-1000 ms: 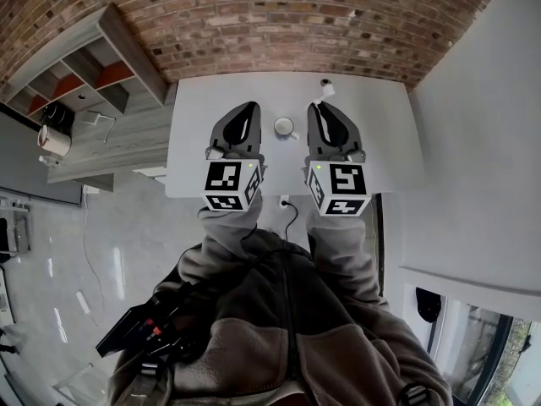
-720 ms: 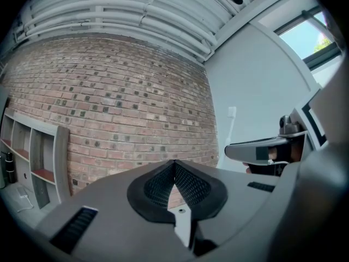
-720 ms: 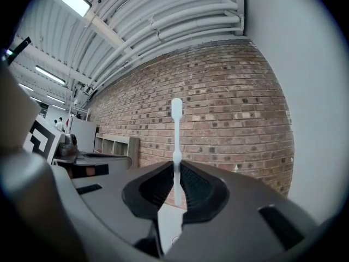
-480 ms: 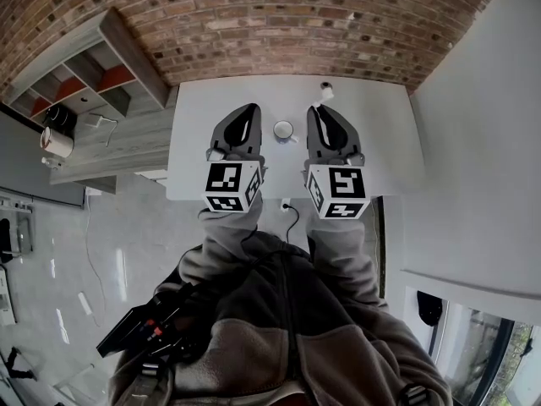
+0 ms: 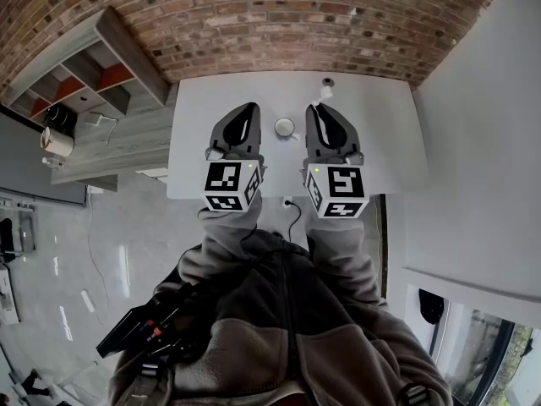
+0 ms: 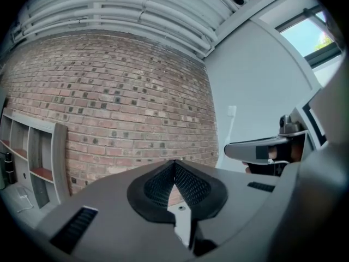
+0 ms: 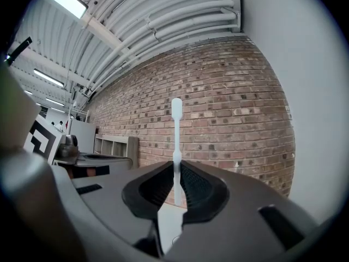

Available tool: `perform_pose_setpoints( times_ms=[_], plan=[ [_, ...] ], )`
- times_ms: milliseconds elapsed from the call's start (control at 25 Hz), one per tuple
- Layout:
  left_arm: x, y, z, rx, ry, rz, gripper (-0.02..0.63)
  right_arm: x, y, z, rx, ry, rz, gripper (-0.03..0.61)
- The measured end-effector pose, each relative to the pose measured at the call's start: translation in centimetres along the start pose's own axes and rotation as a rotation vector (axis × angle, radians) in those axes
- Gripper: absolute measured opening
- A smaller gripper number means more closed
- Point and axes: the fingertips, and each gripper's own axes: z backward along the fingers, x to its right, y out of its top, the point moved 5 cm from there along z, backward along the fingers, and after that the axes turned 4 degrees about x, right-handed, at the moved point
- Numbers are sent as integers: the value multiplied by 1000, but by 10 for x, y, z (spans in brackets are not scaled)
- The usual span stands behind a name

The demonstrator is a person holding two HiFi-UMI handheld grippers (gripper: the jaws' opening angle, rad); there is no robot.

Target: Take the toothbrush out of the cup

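The right gripper [image 7: 178, 165] has its jaws shut on the white toothbrush [image 7: 176, 135]. The brush stands upright, its head rising toward 12 o'clock in front of the brick wall [image 7: 229, 108]. In the head view the toothbrush [image 5: 322, 94] pokes out past the tip of the right gripper [image 5: 320, 108], clear of the cup [image 5: 285, 128]. The cup sits on the white tabletop [image 5: 194, 117] between the two grippers, at about 8 o'clock from the right gripper's tip. The left gripper [image 6: 174, 164] has its jaws pressed together with nothing between them.
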Motion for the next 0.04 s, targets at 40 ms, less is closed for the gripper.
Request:
perform_pose_setpoints(
  times_ms=[40],
  plan=[
    [1,-1,-2,-1,-3,-1,5,1,-1,-1,0,-2,0,41]
  ],
)
